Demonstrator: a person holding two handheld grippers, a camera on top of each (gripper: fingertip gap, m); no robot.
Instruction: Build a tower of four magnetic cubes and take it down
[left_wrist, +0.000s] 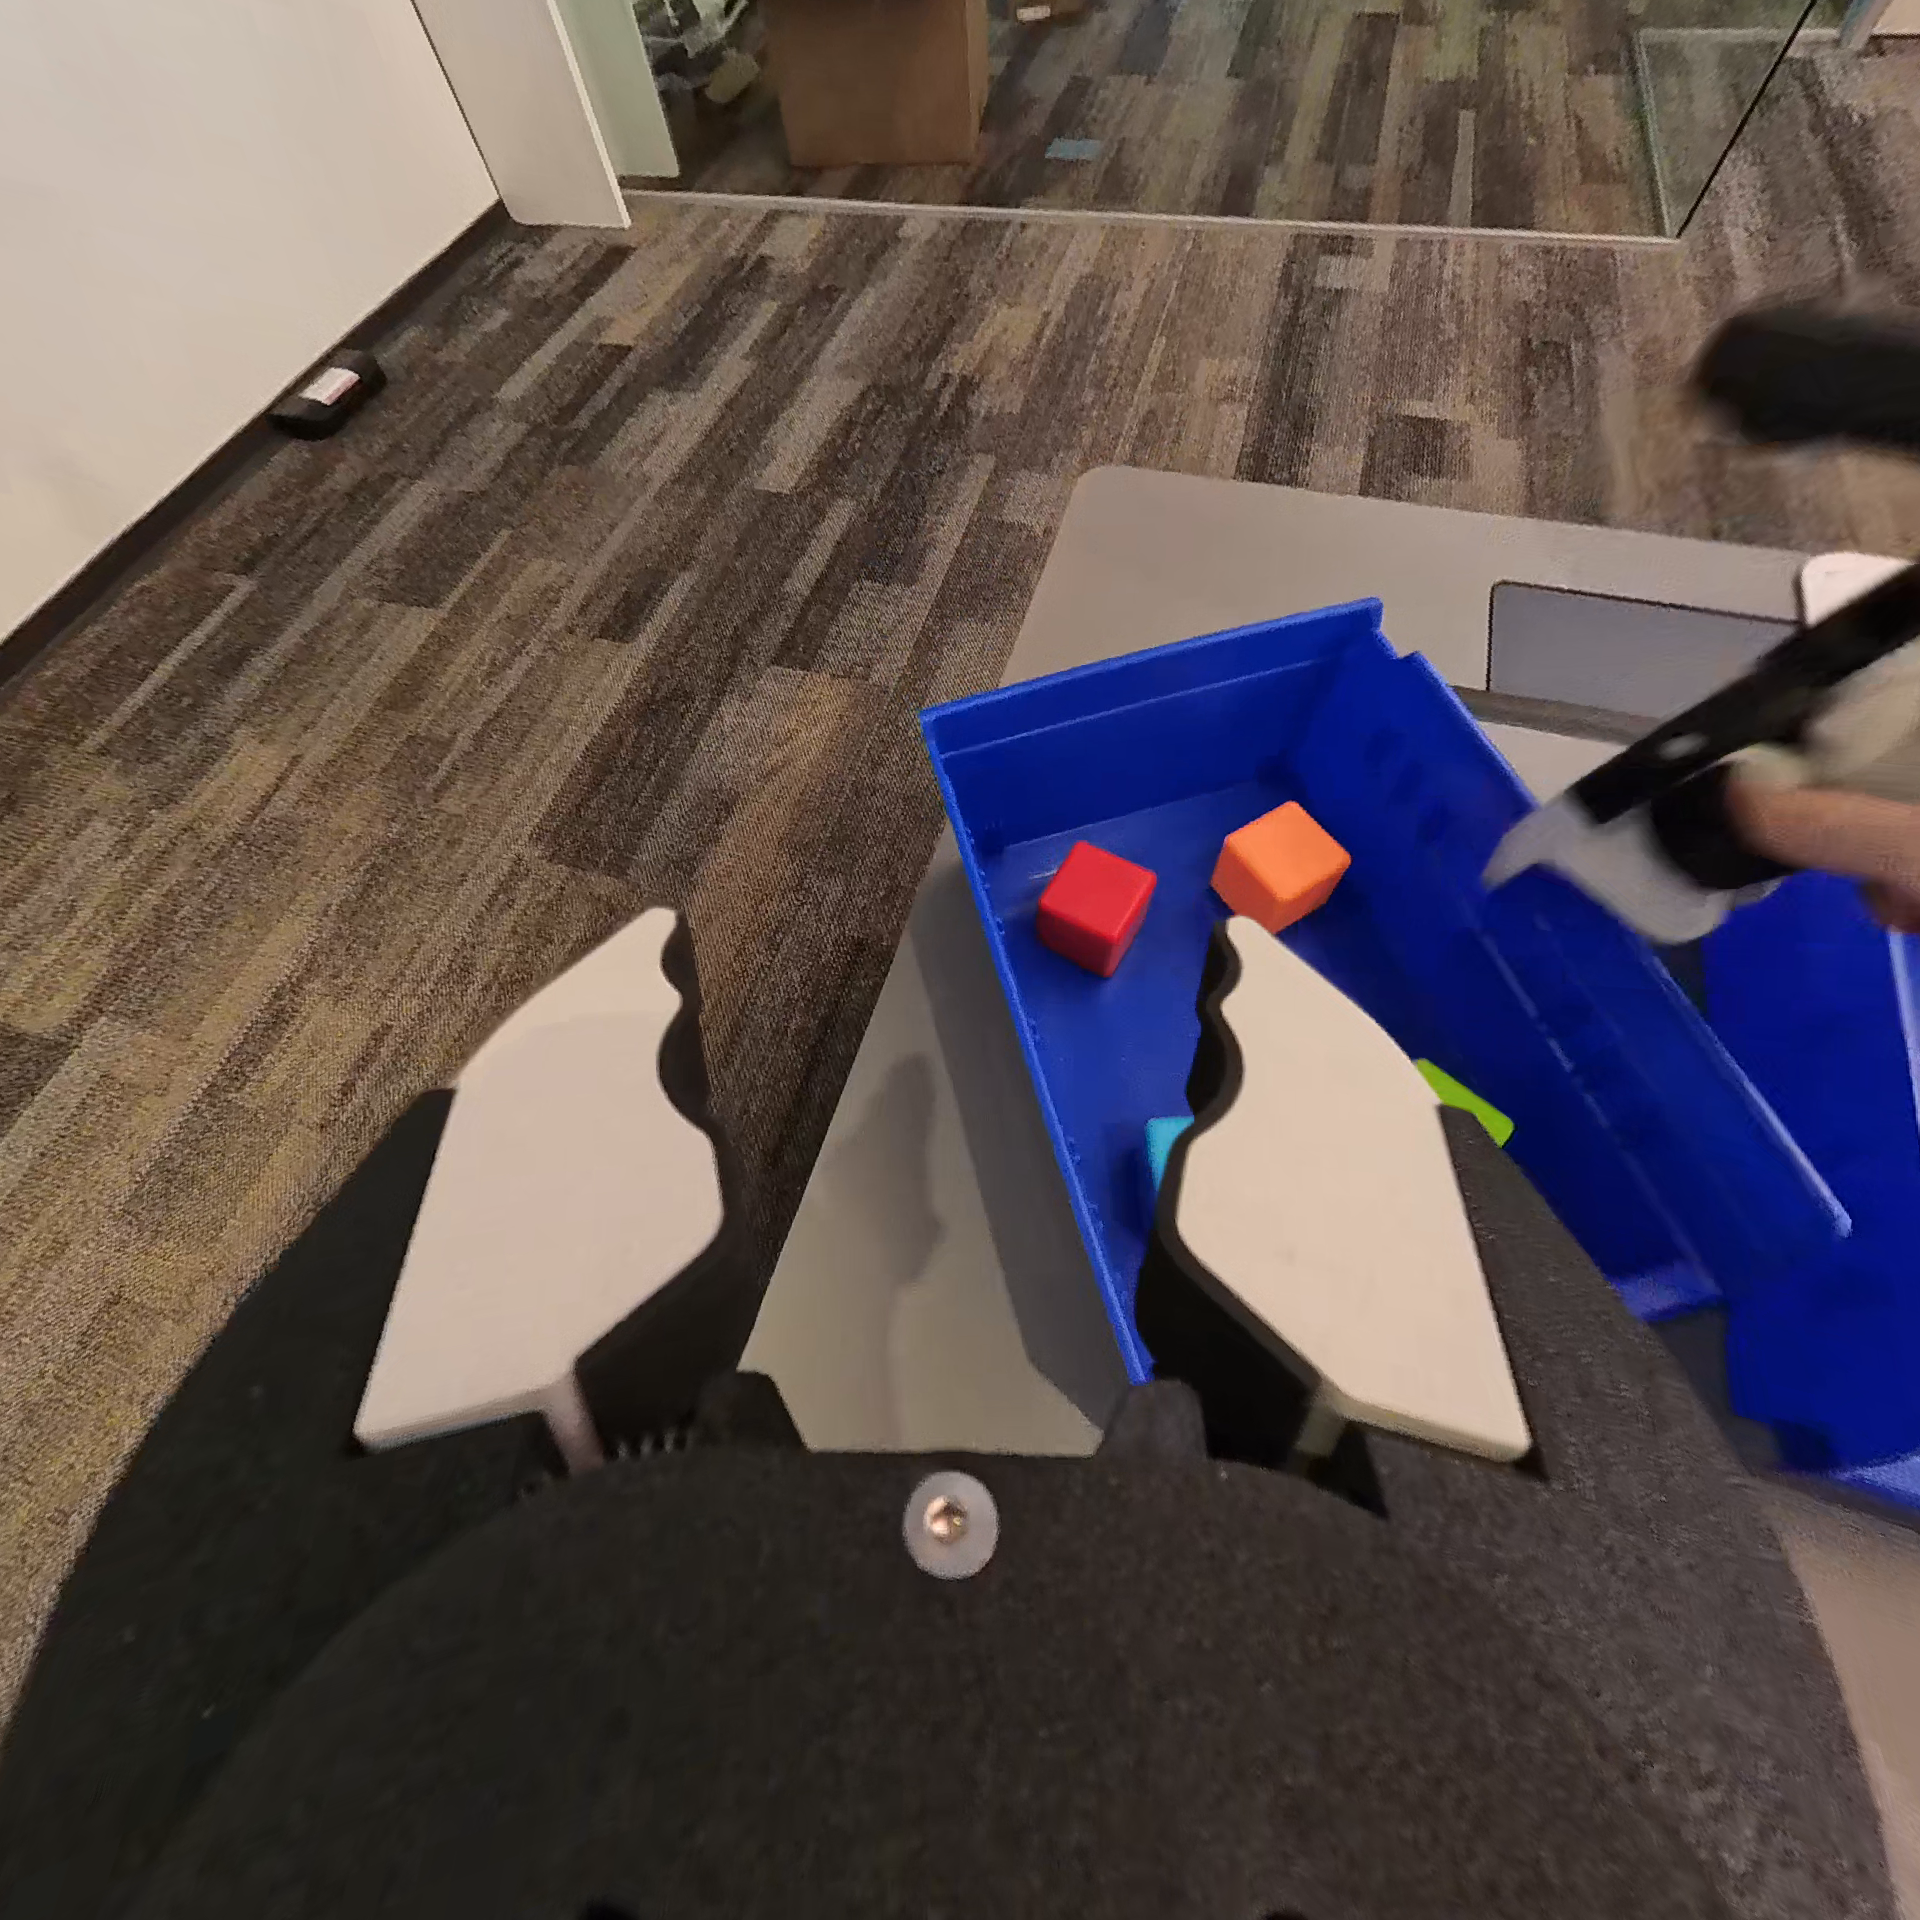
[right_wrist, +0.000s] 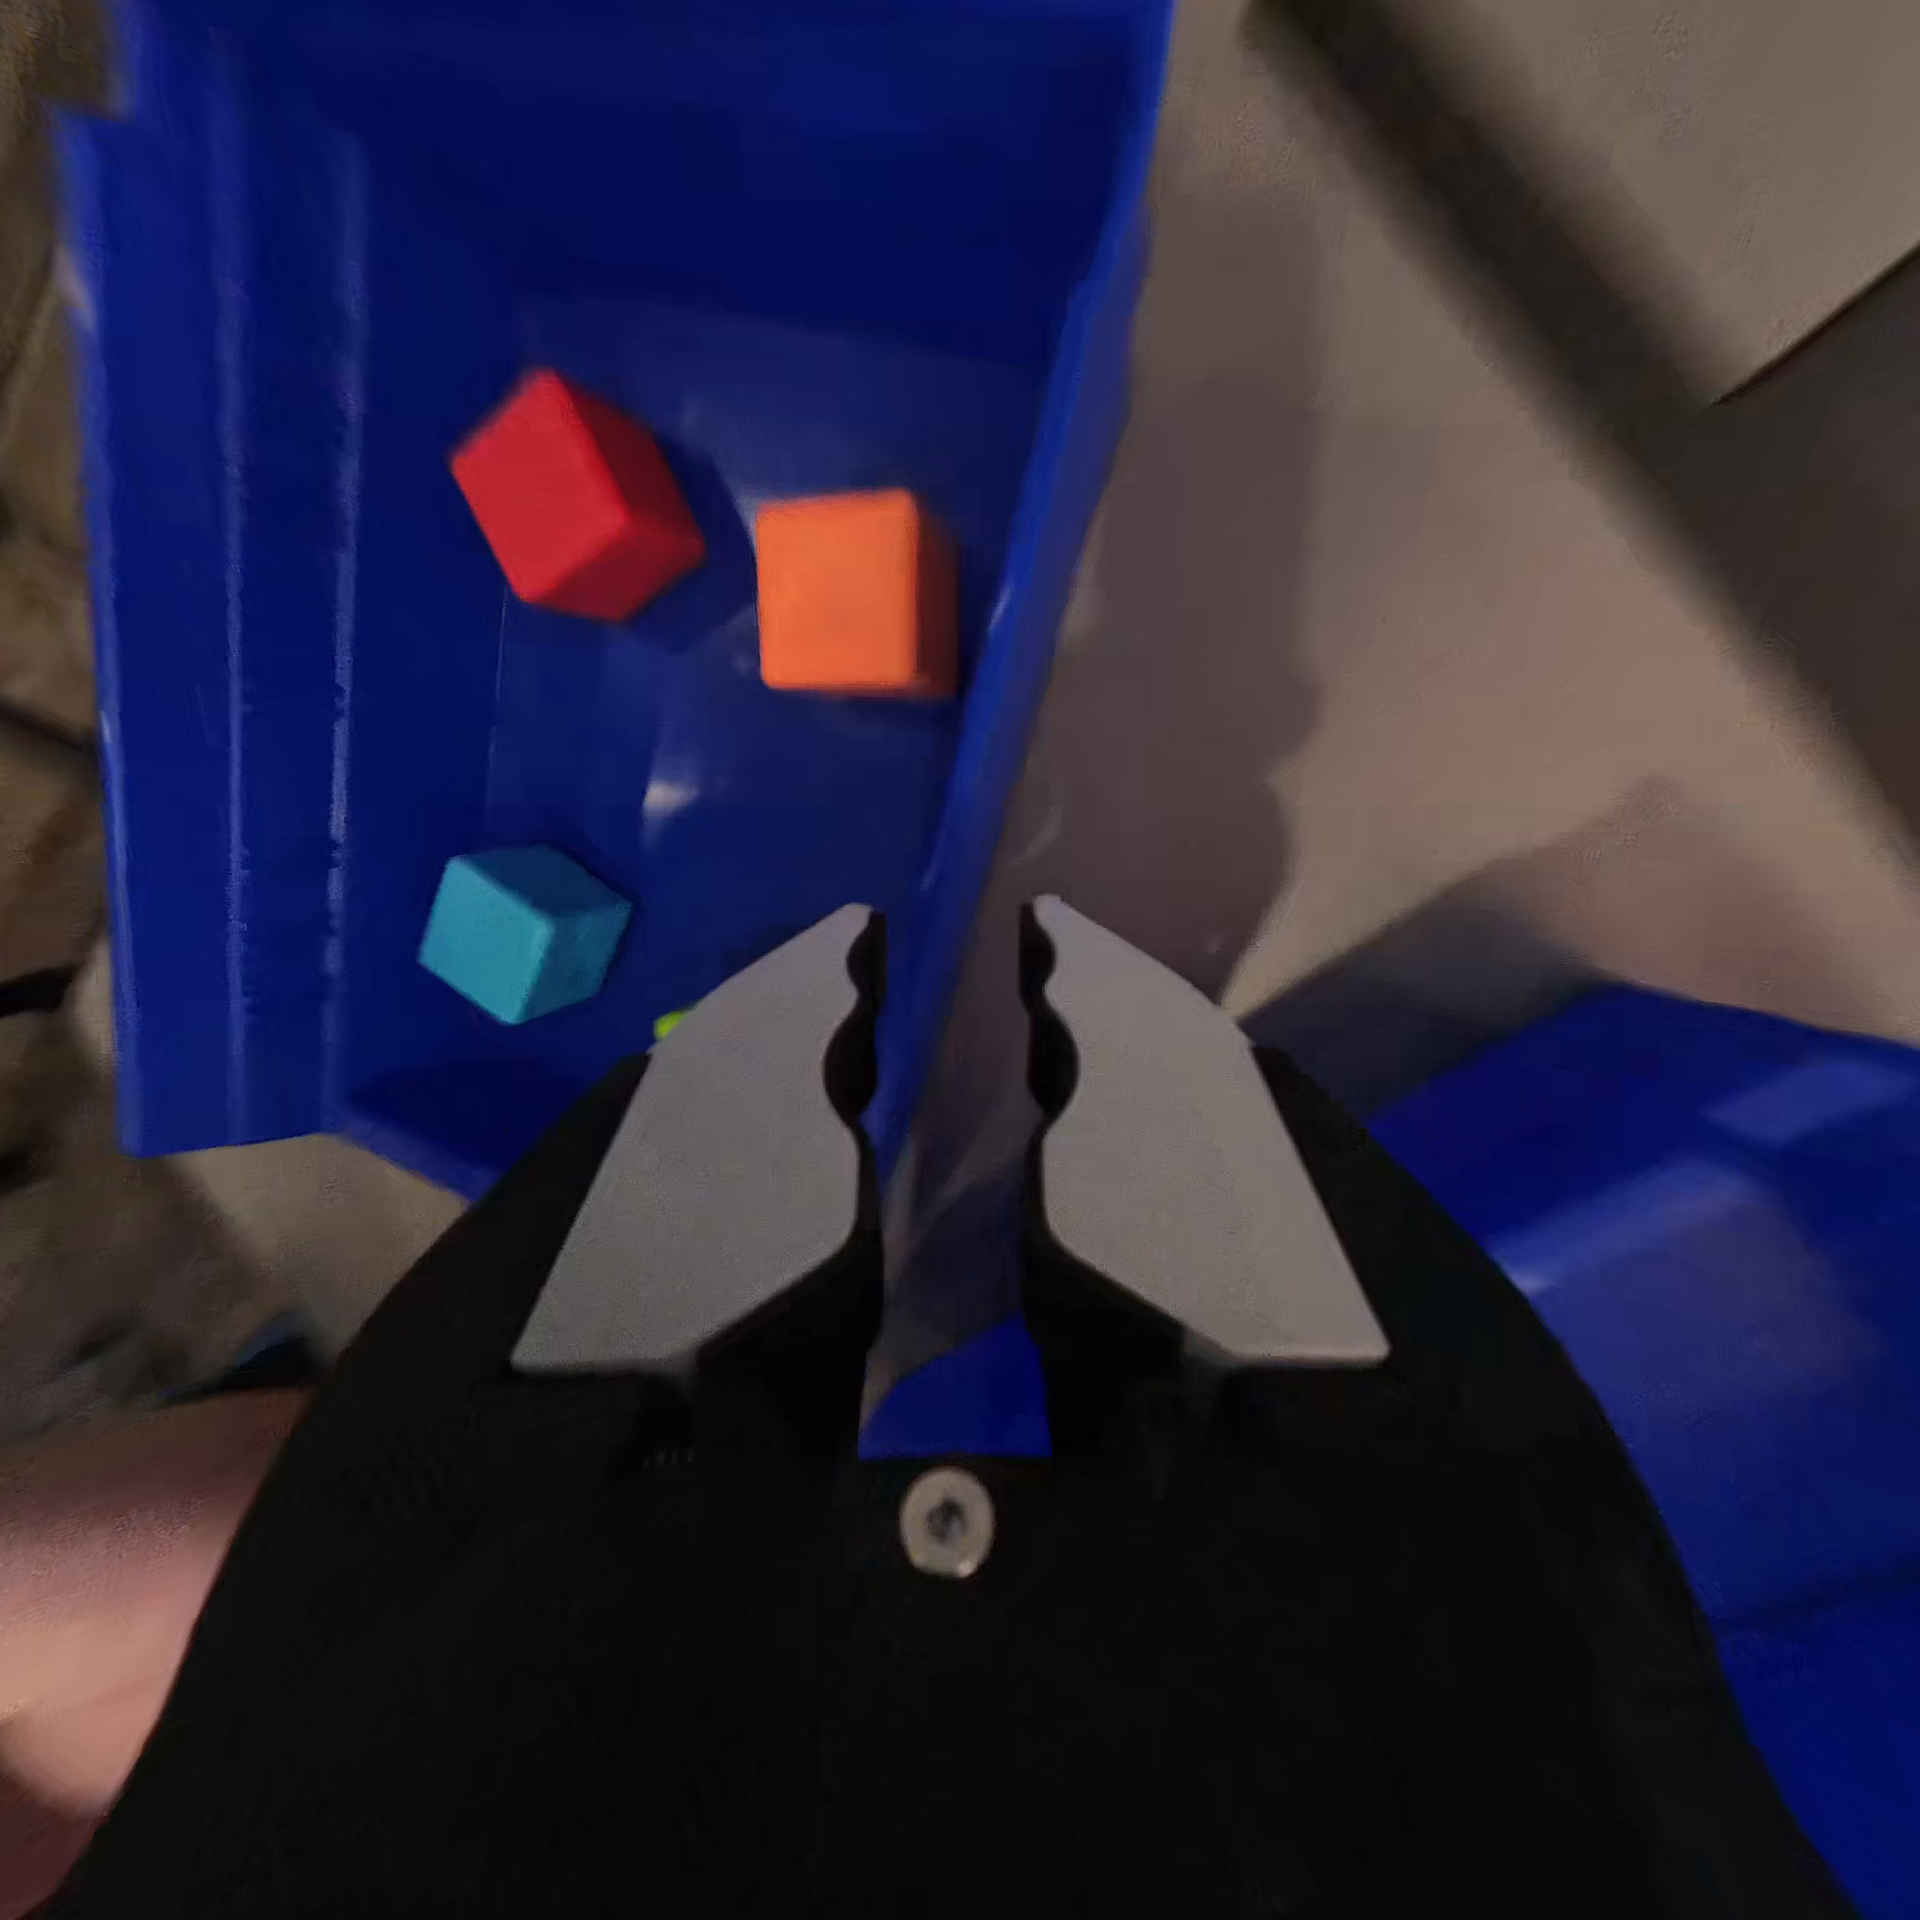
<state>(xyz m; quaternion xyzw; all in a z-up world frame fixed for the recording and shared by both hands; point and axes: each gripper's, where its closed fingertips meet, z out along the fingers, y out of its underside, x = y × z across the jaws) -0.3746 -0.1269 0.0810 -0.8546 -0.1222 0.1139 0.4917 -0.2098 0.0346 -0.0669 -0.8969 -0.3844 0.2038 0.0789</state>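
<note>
- Your left gripper (left_wrist: 951, 935) is released, jaws spread wide and holding nothing; its right finger (left_wrist: 1340, 1195) hangs over the blue bin (left_wrist: 1143, 717), its left finger over the carpet (left_wrist: 520, 623).
- Your right gripper (right_wrist: 951, 925) is nearly clenched, with a narrow gap left between the fingers. The bin's side wall (right_wrist: 1029, 623) runs into that gap, but the blur hides whether the pads touch it.
- All the cubes lie loose on the bin floor, none stacked.
- In the left wrist view the red cube (left_wrist: 1096, 906) sits at 12 o'clock from the gripper, and the orange cube (left_wrist: 1280, 862) just beside it at 1 o'clock, not touching.
- The teal cube (left_wrist: 1166, 1148) and green cube (left_wrist: 1465, 1103) peek out either side of your left gripper's right finger.
- In the right wrist view the teal cube lies at 10 o'clock from the fingertips, red and orange farther off near 11 and 12, and only a sliver of green shows by the left finger.
- The bin rests on the grey desk (left_wrist: 1247, 551), near its corner.
- A second blue bin (right_wrist: 1662, 1247) sits at 4 o'clock in the right wrist view.
</note>
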